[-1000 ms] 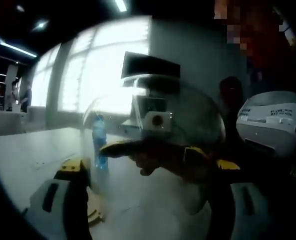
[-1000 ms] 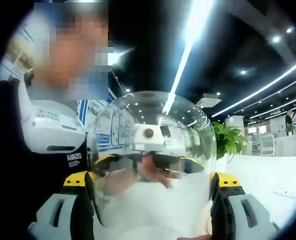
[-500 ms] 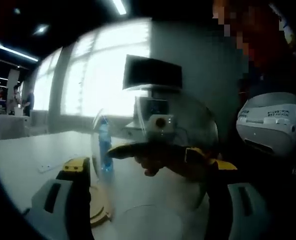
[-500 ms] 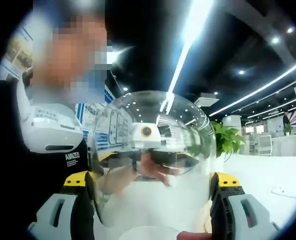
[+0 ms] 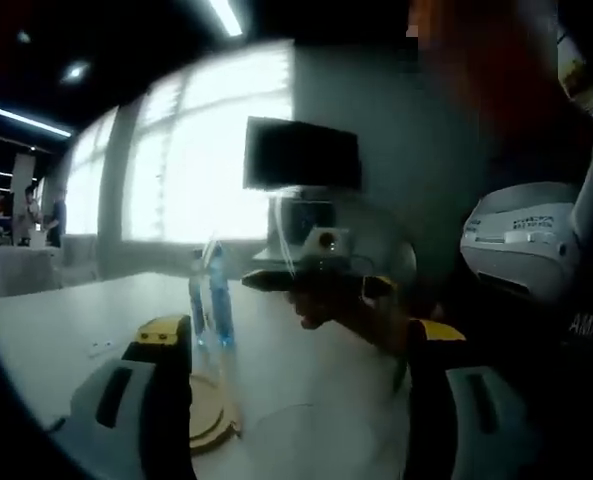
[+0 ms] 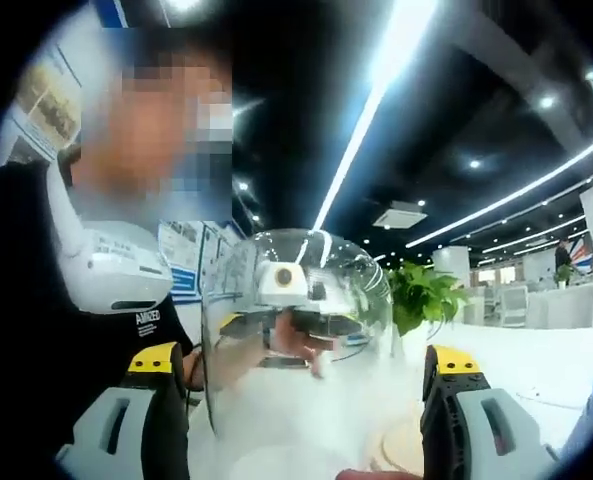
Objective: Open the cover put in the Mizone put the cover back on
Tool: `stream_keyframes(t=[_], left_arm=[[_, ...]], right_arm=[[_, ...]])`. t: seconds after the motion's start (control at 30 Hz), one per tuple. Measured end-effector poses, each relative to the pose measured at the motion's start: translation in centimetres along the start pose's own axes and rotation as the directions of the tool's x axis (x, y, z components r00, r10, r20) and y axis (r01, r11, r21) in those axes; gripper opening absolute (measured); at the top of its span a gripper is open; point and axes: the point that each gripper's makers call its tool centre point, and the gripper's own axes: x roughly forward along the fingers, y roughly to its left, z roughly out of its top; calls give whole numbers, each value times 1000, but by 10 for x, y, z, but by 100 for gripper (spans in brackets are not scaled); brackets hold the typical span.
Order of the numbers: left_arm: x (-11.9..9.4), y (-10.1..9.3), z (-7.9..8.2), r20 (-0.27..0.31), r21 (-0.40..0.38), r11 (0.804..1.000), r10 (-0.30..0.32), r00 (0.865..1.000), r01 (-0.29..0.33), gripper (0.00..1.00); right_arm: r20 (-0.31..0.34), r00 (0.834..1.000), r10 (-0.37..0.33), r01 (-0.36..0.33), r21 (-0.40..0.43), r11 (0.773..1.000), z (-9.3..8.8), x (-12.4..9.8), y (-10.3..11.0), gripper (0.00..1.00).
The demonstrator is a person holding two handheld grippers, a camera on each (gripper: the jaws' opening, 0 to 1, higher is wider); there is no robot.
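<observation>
With the clear dome cover (image 5: 341, 250) up off its base and hanging in the air between the two tools, the opening step looks done; next up is putting the Mizone in. The Mizone bottle (image 5: 219, 305) stands upright on the bench (image 5: 66, 330), just beyond the round wooden base (image 5: 214, 425), and looks apart from it. The left tool (image 5: 298, 335) has its jaws spread wide, and so does the right tool (image 6: 301, 358). The dome sits between both pairs, but I can't tell which tool is actually pinching its rim, or whether both are. My read of the next move: park or hold the cover with one tool, free the other, take the bottle by its body and stand it in the middle of the base, then lower the dome squarely over it. Materials: the cover is a thin, glossy, see-through hemisphere, probably slippery and quick to tilt in a pinch. The base is a flat, pale wooden disc, the bottle a slim blue plastic cylinder, and the bench smooth and white.
</observation>
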Motion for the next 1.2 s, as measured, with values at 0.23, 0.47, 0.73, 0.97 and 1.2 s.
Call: stream_keyframes(t=[0.23,0.47,0.73,0.97,1.2], left_arm=[[-18,12,5,32,10,1000,26,999,-26,70],[-32,26,6,47,22,997,70,996,-72,67],[-43,45,9,64,15,990,136,989,-137,68],[-51,62,6,49,38,980,196,979,-198,58],[-52,86,-5,7,8,961,276,961,-276,54]], right_arm=[[21,998,-53,52,23,998,8,-14,-8,90],[25,991,-131,130,27,991,9,-22,-24,90],[33,979,-200,199,20,980,9,-27,-38,90],[6,965,-261,261,26,965,3,-31,-53,90],[19,936,-352,351,50,935,6,-42,-73,90]])
